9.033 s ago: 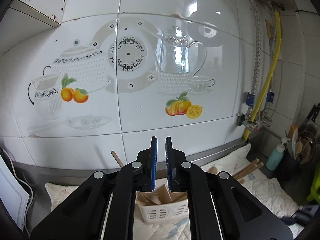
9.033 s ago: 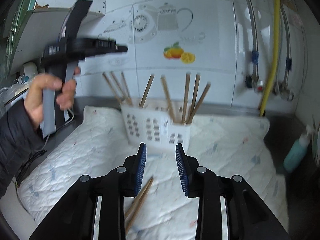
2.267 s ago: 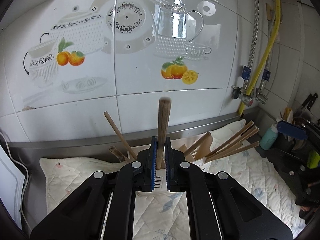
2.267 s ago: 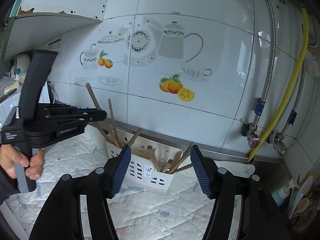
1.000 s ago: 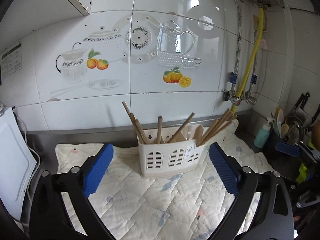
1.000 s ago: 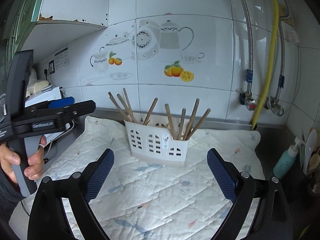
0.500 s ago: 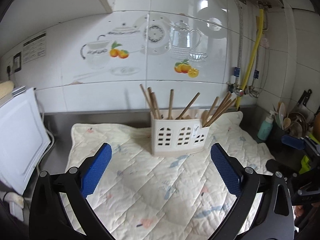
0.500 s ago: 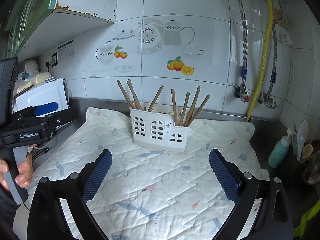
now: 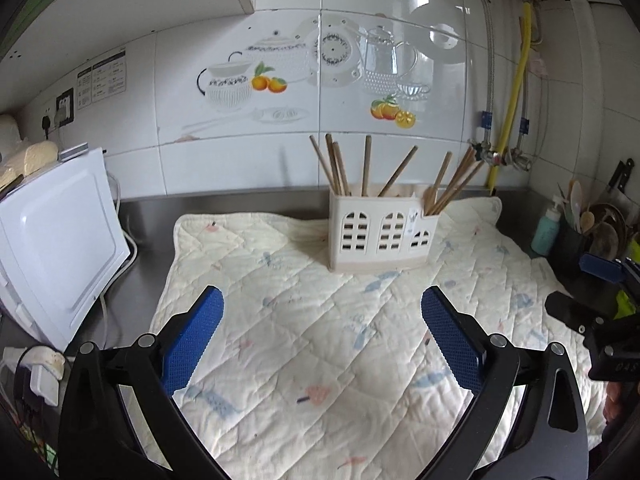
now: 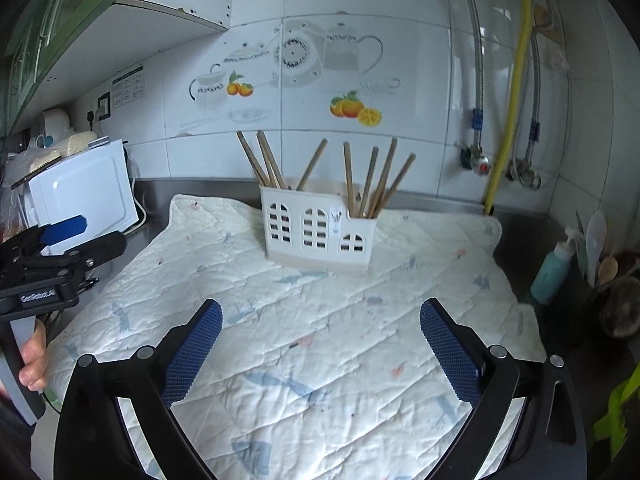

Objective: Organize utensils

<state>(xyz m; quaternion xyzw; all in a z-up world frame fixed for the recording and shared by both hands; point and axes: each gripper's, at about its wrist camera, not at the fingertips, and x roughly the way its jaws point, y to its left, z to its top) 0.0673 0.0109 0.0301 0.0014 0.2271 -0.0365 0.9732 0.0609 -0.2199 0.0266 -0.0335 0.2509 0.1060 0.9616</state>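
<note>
A white plastic utensil holder [image 9: 382,232] [image 10: 318,232] stands at the back of a quilted cream mat [image 9: 320,340] [image 10: 300,320]. Several wooden utensils [image 9: 366,166] [image 10: 372,178] stick up out of it, handles leaning left and right. My left gripper [image 9: 322,336] hangs wide open well in front of the holder, nothing between its blue pads. My right gripper [image 10: 320,340] is just as wide open and empty, also well short of the holder. In the right wrist view, a hand at the left edge holds the left gripper [image 10: 60,240].
A white appliance [image 9: 52,248] [image 10: 80,196] stands left of the mat with cables beside it. A teal bottle [image 9: 546,228] [image 10: 554,270] and a dark pot of spoons [image 9: 592,224] sit at the right. A yellow hose [image 9: 510,92] and metal pipes run down the tiled wall.
Both grippers have drawn back from the holder and sit lower over the mat, so the holder looks smaller. Earlier the left gripper let go of a wooden utensil in the holder and opened.
</note>
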